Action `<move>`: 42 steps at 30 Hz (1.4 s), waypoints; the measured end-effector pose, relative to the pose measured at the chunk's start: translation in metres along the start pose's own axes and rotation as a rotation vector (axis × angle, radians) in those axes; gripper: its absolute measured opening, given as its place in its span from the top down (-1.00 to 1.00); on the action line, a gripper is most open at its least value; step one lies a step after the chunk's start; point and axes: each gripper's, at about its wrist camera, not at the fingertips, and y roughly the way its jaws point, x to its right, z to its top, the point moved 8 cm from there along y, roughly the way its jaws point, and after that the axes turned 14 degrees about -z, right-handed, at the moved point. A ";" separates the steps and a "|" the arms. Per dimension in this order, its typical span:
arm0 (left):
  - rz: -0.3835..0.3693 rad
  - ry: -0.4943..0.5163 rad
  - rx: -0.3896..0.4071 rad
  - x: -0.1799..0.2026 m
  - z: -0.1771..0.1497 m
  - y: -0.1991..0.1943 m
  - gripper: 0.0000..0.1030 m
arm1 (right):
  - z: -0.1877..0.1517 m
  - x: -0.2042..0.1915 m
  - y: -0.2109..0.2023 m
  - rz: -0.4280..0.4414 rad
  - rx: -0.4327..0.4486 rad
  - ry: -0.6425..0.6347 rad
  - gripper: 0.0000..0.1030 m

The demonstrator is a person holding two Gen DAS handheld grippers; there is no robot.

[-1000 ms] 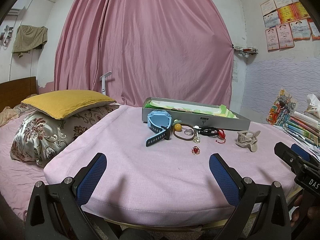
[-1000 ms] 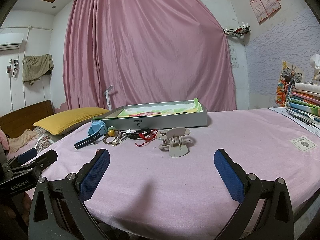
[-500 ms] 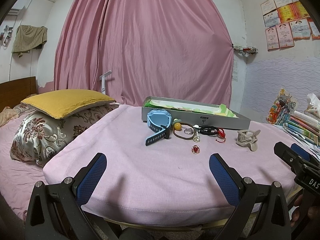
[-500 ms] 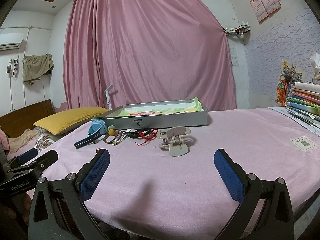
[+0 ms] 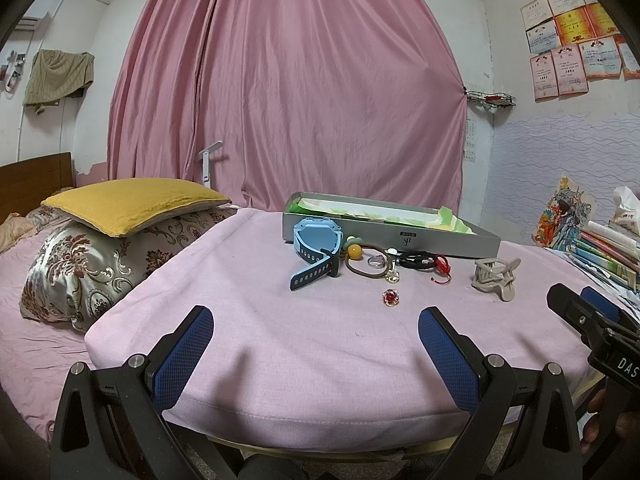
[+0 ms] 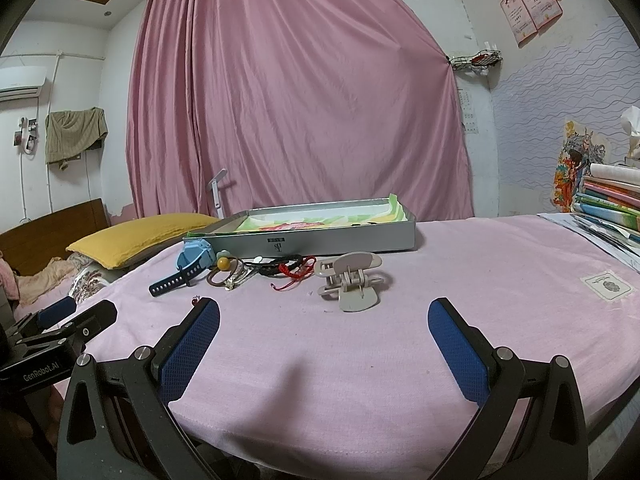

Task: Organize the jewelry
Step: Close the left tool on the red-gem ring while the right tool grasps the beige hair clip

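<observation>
A grey tin box (image 5: pixel 440 240) (image 6: pixel 340 236) with green paper lining stands on the pink table. In front of it lie a blue watch (image 5: pixel 316 240) (image 6: pixel 192 258), a brown hair band with a yellow bead (image 5: pixel 354 252), a ring (image 5: pixel 376 260), a black and red cord bracelet (image 5: pixel 424 261) (image 6: pixel 288 268), a red gem (image 5: pixel 391 297) and a beige hair claw (image 5: pixel 496 276) (image 6: pixel 350 280). My left gripper (image 5: pixel 316 344) is open and empty at the near edge. My right gripper (image 6: pixel 324 340) is open and empty, just short of the claw.
A yellow pillow (image 5: pixel 128 204) on a floral pillow lies on the bed at left. Stacked books (image 5: pixel 612 248) (image 6: pixel 608 208) sit at the right. A pink curtain (image 5: pixel 288 100) hangs behind. The pink tablecloth (image 5: pixel 320 360) reaches the near edge.
</observation>
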 end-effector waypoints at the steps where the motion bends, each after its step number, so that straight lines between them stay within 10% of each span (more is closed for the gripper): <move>1: 0.000 0.000 -0.001 0.000 0.000 0.000 -1.00 | -0.002 -0.001 0.005 0.000 -0.001 0.000 -0.98; 12: -0.093 0.020 0.012 0.014 0.022 0.017 -1.00 | 0.038 0.012 0.022 0.008 0.036 -0.071 -0.98; 20: -0.160 -0.040 -0.137 0.017 0.022 0.058 -0.99 | 0.047 0.014 0.067 0.102 -0.150 -0.067 -0.98; 42: -0.211 -0.064 -0.426 0.030 -0.004 0.111 0.35 | -0.004 -0.020 0.146 0.155 -0.574 -0.190 -0.60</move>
